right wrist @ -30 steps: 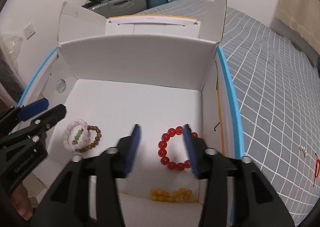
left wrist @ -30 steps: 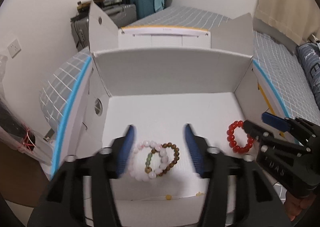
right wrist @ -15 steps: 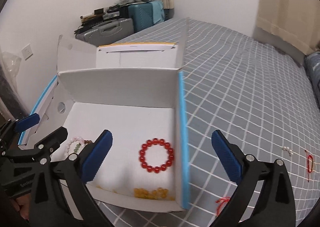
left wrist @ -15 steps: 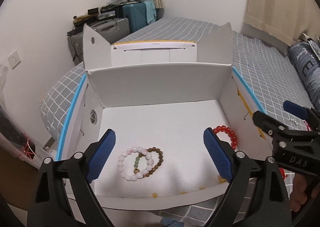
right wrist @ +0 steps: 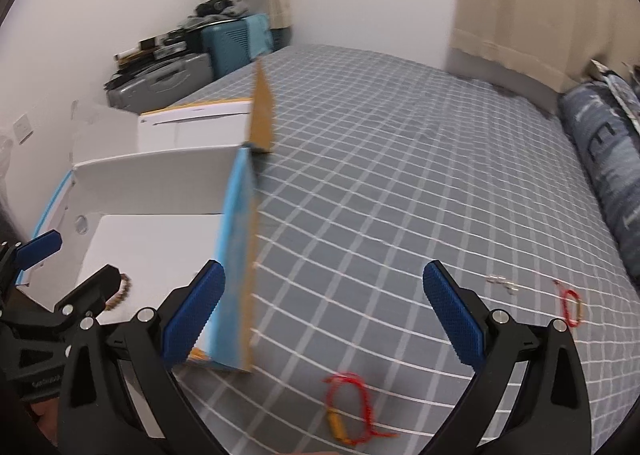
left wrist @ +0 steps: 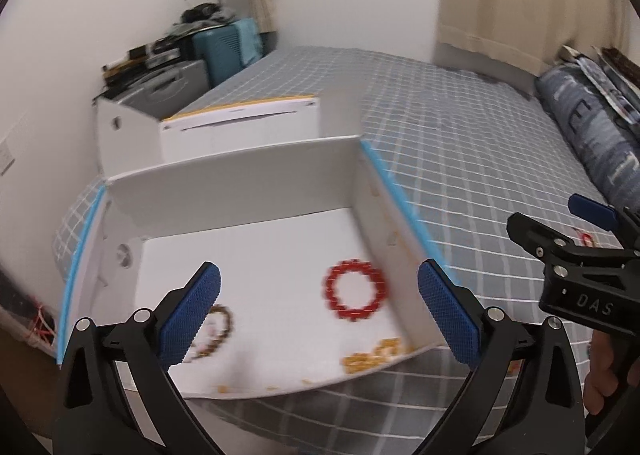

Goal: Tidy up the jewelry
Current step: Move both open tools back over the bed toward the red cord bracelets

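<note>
An open white cardboard box (left wrist: 248, 183) lies on a grey checked bed. Inside it are a red bead bracelet (left wrist: 354, 290), brown and pink bead bracelets (left wrist: 218, 329) at the left, and yellow beads (left wrist: 374, 355) near the front edge. My left gripper (left wrist: 318, 315) is open and empty above the box front. My right gripper (right wrist: 324, 319) is open and empty over the bedsheet, right of the box's blue-edged wall (right wrist: 238, 255). On the sheet lie a red cord bracelet (right wrist: 350, 403), another red cord bracelet (right wrist: 572, 305) and a small silver piece (right wrist: 502, 281).
A dark blue pillow (right wrist: 608, 175) lies along the bed's right side. Suitcases and clutter (right wrist: 188, 59) stand by the far wall. The right gripper's body (left wrist: 580, 279) shows at the right of the left wrist view. The grey sheet (right wrist: 400, 183) stretches right of the box.
Both grippers stayed wide open and swung to the right. The right gripper left the box and now looks over the bedsheet; the left now faces the box's right half.
</note>
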`<action>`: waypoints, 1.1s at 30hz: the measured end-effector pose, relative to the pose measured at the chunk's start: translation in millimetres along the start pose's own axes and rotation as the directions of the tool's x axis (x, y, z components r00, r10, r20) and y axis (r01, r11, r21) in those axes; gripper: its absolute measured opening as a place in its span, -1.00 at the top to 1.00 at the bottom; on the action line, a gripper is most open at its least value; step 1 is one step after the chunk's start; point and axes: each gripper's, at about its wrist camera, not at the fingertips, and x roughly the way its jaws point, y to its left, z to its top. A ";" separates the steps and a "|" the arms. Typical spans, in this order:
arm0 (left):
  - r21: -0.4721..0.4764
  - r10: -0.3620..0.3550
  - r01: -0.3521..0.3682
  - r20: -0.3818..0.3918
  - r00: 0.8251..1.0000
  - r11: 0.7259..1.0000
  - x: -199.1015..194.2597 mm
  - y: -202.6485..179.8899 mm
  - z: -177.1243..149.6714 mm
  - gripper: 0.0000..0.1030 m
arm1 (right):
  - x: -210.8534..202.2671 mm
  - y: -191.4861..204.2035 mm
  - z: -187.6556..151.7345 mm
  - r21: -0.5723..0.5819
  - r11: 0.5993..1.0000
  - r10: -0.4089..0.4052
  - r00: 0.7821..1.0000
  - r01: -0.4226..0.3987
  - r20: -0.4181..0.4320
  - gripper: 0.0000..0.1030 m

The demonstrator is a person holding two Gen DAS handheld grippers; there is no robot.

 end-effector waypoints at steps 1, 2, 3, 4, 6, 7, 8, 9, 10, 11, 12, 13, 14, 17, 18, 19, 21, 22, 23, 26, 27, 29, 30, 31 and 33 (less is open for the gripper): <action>0.006 -0.007 0.007 0.001 1.000 1.000 -0.6 -6.4 -0.3 -0.89 | -2.0 -7.9 -1.5 0.009 1.000 -0.012 1.000 0.012 0.000 -0.85; 0.016 -0.018 0.018 0.002 1.000 1.000 -1.6 -16.9 -1.1 -0.89 | -4.6 -18.2 -3.4 0.017 1.000 -0.026 1.000 0.026 -0.001 -0.85; 0.022 -0.027 0.027 0.002 1.000 0.999 -2.2 -25.2 -1.8 -0.89 | -6.9 -28.3 -5.4 0.027 0.999 -0.040 0.999 0.040 -0.002 -0.85; 0.031 -0.039 0.039 0.002 0.999 0.999 -2.9 -34.0 -2.9 -0.89 | -9.1 -38.8 -7.7 0.038 0.998 -0.055 0.999 0.055 -0.003 -0.85; 0.058 -0.056 0.056 -0.005 0.998 0.997 -3.4 -55.8 -5.7 -0.89 | -12.3 -56.3 -12.1 0.057 0.995 -0.079 0.997 0.079 -0.005 -0.85; 0.067 -0.057 0.058 -0.007 0.998 0.996 -3.4 -64.8 -7.5 -0.89 | -14.5 -69.4 -15.0 0.073 0.992 -0.098 0.995 0.098 -0.007 -0.85; 0.083 -0.061 0.061 -0.013 0.998 0.995 -3.1 -76.7 -10.4 -0.89 | -15.1 -76.5 -15.7 0.082 0.991 -0.109 0.994 0.109 -0.012 -0.85; 0.101 -0.071 0.073 -0.021 0.997 0.992 -2.5 -89.3 -13.6 -0.89 | -16.0 -87.1 -16.9 0.094 0.988 -0.120 0.993 0.121 -0.018 -0.85; 0.108 -0.083 0.086 -0.030 0.996 0.990 -1.7 -97.6 -16.1 -0.89 | -17.2 -100.9 -19.0 0.111 0.984 -0.134 0.991 0.136 -0.025 -0.85; 0.110 -0.091 0.094 -0.038 0.995 0.989 -0.8 -102.5 -17.4 -0.89 | -18.0 -110.7 -20.5 0.123 0.982 -0.144 0.989 0.146 -0.029 -0.85; 0.112 -0.101 0.106 -0.047 0.994 0.988 0.2 -110.6 -20.0 -0.89 | -18.5 -120.4 -22.2 0.138 0.978 -0.154 0.988 0.157 -0.034 -0.85; 0.116 -0.106 0.112 -0.057 0.993 0.987 1.1 -118.6 -22.6 -0.89 | -18.4 -131.4 -24.8 0.153 0.974 -0.162 0.986 0.167 -0.041 -0.85; 0.121 -0.108 0.116 -0.064 0.992 0.986 2.0 -124.0 -25.1 -0.89 | -16.7 -146.1 -28.0 0.173 0.968 -0.172 0.984 0.179 -0.053 -0.85; 0.135 -0.119 0.131 -0.097 0.988 0.982 6.6 -142.5 -34.5 -0.89 | -8.1 -184.8 -37.0 0.216 0.949 -0.211 0.973 0.227 -0.094 -0.85; 0.135 -0.119 0.132 -0.105 0.987 0.982 9.1 -145.3 -36.5 -0.89 | -3.7 -196.3 -39.9 0.222 0.946 -0.219 0.970 0.238 -0.110 -0.85; 0.136 -0.118 0.134 -0.120 0.986 0.982 12.7 -150.8 -41.1 -0.89 | 2.2 -211.6 -43.2 0.235 0.941 -0.218 0.967 0.244 -0.130 -0.85; 0.126 -0.118 0.137 -0.148 0.982 0.982 20.0 -157.6 -49.5 -0.89 | 10.0 -232.8 -49.1 0.245 0.934 -0.225 0.962 0.258 -0.154 -0.85; 0.122 -0.120 0.140 -0.159 0.980 0.983 22.8 -158.2 -51.4 -0.89 | 13.6 -241.5 -51.5 0.241 0.931 -0.241 0.957 0.275 -0.162 -0.85; 0.109 -0.120 0.140 -0.172 0.978 0.984 26.9 -160.6 -56.1 -0.89 | 17.6 -253.2 -54.9 0.233 0.927 -0.260 0.951 0.295 -0.170 -0.85; 0.094 -0.107 0.128 -0.199 0.974 0.987 40.3 -168.1 -70.1 -0.89 | 29.5 -282.7 -59.8 0.242 0.919 -0.267 0.943 0.311 -0.198 -0.85; 0.101 -0.102 0.125 -0.207 0.973 0.987 44.9 -172.2 -73.6 -0.89 | 32.8 -291.6 -61.9 0.246 0.917 -0.269 0.941 0.316 -0.206 -0.85; 0.108 -0.091 0.117 -0.224 0.970 0.987 54.8 -179.7 -81.1 -0.89 | 41.7 -307.5 -65.7 0.247 0.912 -0.274 0.935 0.327 -0.226 -0.85; 0.115 -0.082 0.112 -0.236 0.968 0.987 60.1 -183.6 -84.9 -0.89 | 45.7 -313.6 -66.8 0.248 0.913 -0.269 0.935 0.324 -0.232 -0.85; 0.112 -0.087 0.117 -0.243 0.966 0.987 64.3 -185.6 -88.2 -0.89 | 49.9 -319.6 -68.4 0.250 0.913 -0.263 0.934 0.322 -0.240 -0.85; 0.105 -0.086 0.116 -0.250 0.964 0.988 70.2 -189.5 -91.5 -0.88 | 60.1 -330.4 -72.2 0.254 0.913 -0.255 0.932 0.320 -0.257 -0.84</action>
